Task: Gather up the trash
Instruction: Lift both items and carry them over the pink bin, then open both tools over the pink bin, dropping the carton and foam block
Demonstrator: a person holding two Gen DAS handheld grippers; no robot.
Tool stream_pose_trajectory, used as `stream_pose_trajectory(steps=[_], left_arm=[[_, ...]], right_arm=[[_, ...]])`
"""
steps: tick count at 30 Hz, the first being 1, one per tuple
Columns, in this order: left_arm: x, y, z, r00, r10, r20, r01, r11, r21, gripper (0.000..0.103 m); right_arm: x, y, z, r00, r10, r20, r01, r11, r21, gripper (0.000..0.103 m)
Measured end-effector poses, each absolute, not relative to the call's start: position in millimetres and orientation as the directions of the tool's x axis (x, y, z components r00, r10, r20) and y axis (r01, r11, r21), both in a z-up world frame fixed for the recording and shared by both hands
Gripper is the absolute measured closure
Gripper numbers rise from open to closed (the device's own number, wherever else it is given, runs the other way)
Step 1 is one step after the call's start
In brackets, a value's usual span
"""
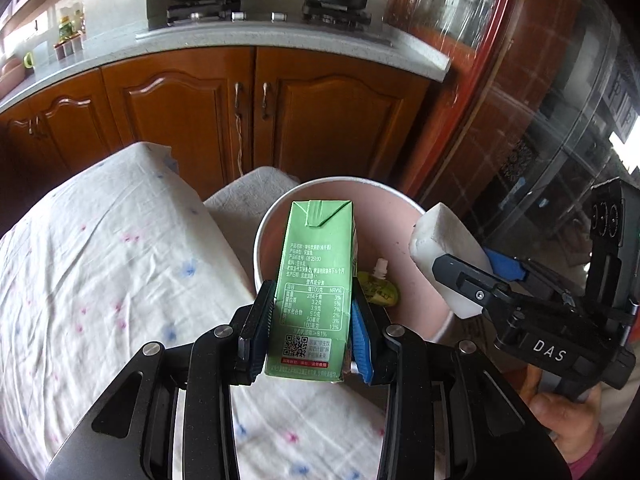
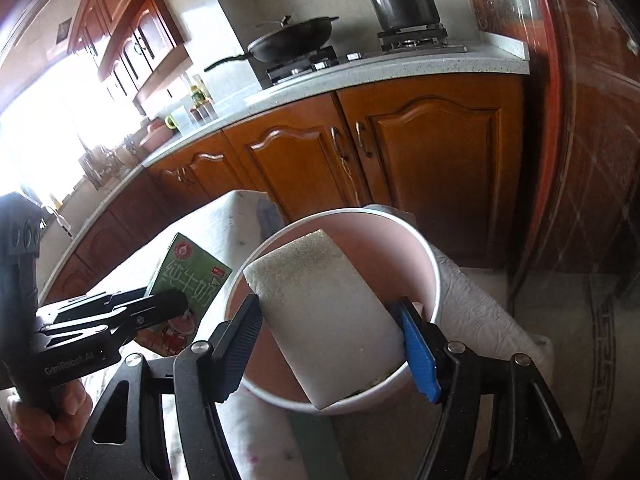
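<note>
Only left view, pouch (image 1: 378, 290) in bin (image 1: 404, 208)

- Our left gripper (image 1: 312, 320) holds a green carton (image 1: 316, 276) over the near rim of the pink bin (image 1: 400, 208).
- Our right gripper (image 2: 332, 344) holds a white sponge (image 2: 324, 316) across much of the bin's mouth.
- A yellow pouch (image 1: 378, 290) lies inside the bin.
- The two grippers are close side by side, with little room between them.
</note>
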State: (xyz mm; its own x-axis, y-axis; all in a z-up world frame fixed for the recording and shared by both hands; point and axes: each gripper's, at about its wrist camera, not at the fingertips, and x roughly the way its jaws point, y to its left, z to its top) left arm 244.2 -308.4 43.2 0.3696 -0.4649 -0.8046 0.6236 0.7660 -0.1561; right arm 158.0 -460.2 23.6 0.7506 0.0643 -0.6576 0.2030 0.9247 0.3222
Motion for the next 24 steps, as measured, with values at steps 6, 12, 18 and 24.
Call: stream_pose_trajectory(steps=[6, 12, 18, 24], left_arm=[[257.1, -324.4, 27.7, 0.325, -0.432, -0.842, 0.624, 0.766, -0.152, 0.07], [261.2, -338.4, 20.1, 0.313, -0.417, -0.853, 0.633, 0.761, -0.14, 0.07], [264.2, -346.3, 15.4, 0.308, -0.401, -0.863, 0.637, 0.76, -0.126, 0.069], [264.9, -344.7, 15.4, 0.318, -0.395, -0.862, 0.625, 0.771, -0.123, 0.052]], right_arm=[[174.0, -468.1, 14.2, 0.705, 0.059, -0.707, 0.22, 0.929, 0.297, 0.033], [178.7, -476.3, 7.8, 0.684, 0.06, -0.727, 0.23, 0.928, 0.293, 0.033], [181.5, -481.7, 6.2, 0.676, 0.058, -0.734, 0.238, 0.926, 0.292, 0.032], [183.5, -487.1, 3.2, 0.676, 0.078, -0.733, 0.248, 0.912, 0.326, 0.027]])
